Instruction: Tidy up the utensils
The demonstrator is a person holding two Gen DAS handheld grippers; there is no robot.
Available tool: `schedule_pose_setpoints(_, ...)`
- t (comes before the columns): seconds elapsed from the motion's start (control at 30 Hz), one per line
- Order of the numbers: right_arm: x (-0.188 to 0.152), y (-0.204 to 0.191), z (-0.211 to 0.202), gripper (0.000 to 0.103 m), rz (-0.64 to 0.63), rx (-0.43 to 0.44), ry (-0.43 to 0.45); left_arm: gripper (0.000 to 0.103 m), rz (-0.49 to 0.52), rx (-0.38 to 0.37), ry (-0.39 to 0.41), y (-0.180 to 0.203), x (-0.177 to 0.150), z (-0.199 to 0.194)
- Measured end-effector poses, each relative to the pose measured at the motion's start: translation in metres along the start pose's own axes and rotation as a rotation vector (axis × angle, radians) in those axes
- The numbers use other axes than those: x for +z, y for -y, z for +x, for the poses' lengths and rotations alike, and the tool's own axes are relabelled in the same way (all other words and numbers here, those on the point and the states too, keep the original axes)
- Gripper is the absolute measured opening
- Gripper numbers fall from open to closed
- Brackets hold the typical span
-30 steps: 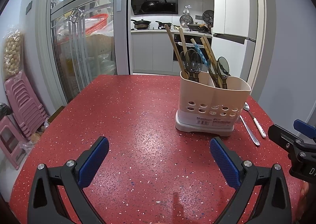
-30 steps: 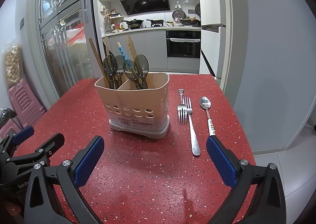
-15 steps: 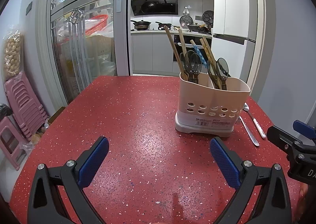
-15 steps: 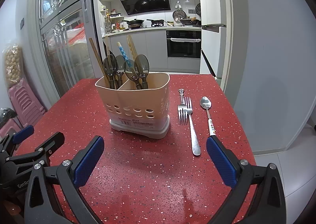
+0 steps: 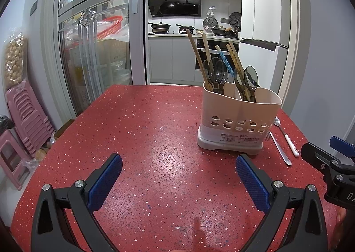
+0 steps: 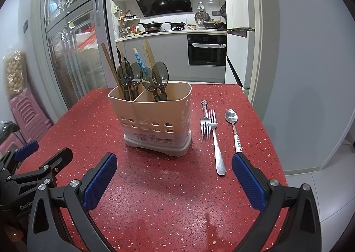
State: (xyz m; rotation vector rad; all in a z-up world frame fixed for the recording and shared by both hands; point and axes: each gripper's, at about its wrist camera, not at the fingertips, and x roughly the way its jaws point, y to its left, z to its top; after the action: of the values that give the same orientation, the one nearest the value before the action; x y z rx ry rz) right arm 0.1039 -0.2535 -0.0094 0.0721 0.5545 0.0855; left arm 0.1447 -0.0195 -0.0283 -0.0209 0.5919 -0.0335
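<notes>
Both the left gripper (image 5: 178,175) and right gripper (image 6: 174,174) are held spread wide and empty above the red table (image 6: 155,196), the utensil caddy (image 6: 155,118) (chopsticks, dark spoons inside) seen at 12 o'clock, two forks (image 6: 210,127) and a spoon (image 6: 233,127) laid at 1 o'clock.

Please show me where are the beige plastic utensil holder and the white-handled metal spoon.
Beige plastic utensil holder (image 6: 155,116), right wrist view, on its front wall.
White-handled metal spoon (image 6: 231,116), right wrist view, on its bowl.

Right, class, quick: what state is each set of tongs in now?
Left tongs: open, holding nothing.
Right tongs: open, holding nothing.
</notes>
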Motion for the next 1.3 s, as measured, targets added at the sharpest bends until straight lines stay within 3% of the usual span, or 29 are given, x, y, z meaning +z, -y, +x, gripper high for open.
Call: schedule_pose_setpoints(1.3, 0.0008, -0.0022, -0.0011, 0.103, -0.003, 0.006, 0.000, 0.103, -0.028, 0.000, 0.007, -0.0005, 0.0001, -0.0026)
